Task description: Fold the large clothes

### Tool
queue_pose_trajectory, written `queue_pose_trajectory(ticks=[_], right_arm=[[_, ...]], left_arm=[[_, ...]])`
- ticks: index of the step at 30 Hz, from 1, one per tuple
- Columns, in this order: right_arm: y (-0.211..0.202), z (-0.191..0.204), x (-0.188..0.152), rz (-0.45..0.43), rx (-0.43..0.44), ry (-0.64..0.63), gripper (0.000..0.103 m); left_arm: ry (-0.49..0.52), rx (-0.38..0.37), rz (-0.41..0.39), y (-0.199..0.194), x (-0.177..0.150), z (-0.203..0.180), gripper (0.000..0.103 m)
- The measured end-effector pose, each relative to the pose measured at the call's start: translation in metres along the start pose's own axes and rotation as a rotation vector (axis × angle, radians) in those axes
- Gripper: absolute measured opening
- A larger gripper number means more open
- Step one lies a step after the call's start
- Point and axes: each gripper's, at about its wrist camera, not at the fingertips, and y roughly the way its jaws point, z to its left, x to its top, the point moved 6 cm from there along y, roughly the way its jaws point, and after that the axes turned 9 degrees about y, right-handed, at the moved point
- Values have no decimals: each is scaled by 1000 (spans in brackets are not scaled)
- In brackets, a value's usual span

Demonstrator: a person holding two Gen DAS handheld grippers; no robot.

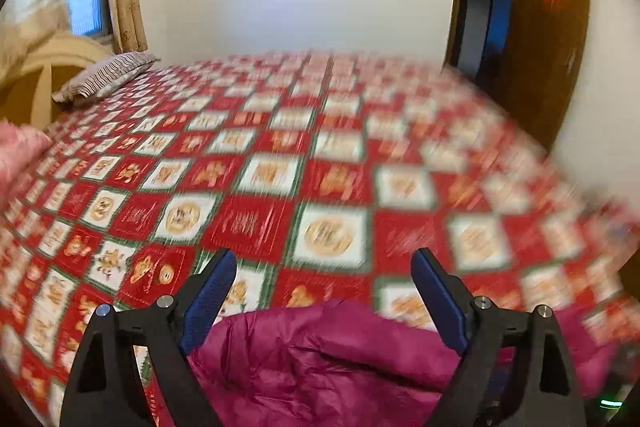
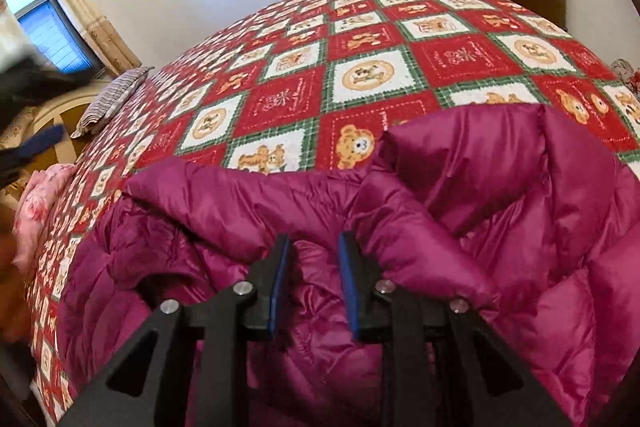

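The magenta puffy jacket [image 2: 400, 227] lies crumpled on the bed's red checked bedspread [image 2: 360, 47], bunched just below and ahead of both pairs of jaws.

The right gripper [image 2: 314, 247] hangs low over the jacket with its jaws a narrow gap apart. A ridge of fabric shows in the gap, but I cannot tell whether the pads touch it. A thick sleeve-like roll lies just right of the jaws.

The left gripper [image 1: 324, 267] has its jaws wide apart and holds nothing. The jacket's edge [image 1: 320, 355] sits below and between them, and the view is blurred.

The jacket looks light, soft and springy, with a slick shell. A pinch on a puffed panel would likely slip or squash flat. Seams, the hem or a sleeve cuff look like the better holds, and folds will probably need pressing down to stay.
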Motion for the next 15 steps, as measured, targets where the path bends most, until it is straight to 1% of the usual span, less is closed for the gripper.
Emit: queue_pose_trajectory(ticks=[2,3,4,5,6,7,9,10,12,13,15], right_arm=[[1,-2,1,3,17,3,26],[1,-3,1,2,23,5,26],[0,-3,1,1,28,7,26],[0,-3,1,-2,34,8,26],[0,-2,0,-4,36,8,26],[0,-1,1,-6,36,7,26],[0,-1,2,-10,34,12,26],[0,-1,2,-6,32,17,26],[-7,1,6,-3,-5,26,26],[-13,1,9,-14,-22,22,28],[-31,5,19,-85,-58,-1,34]], left_arm=[[32,61,127,28,-29,-3,89],[28,86,170,38,-50,-1,89],[23,92,198,46,-67,0,89],[2,66,203,51,-84,1,91],[-43,44,136,47,-92,6,91],[-63,36,115,44,-95,9,91],[-76,26,137,51,-95,10,95],[-73,35,137,52,-94,9,96],[-51,59,126,51,-94,7,96],[-46,65,122,51,-94,6,96],[-51,61,121,50,-95,6,96]])
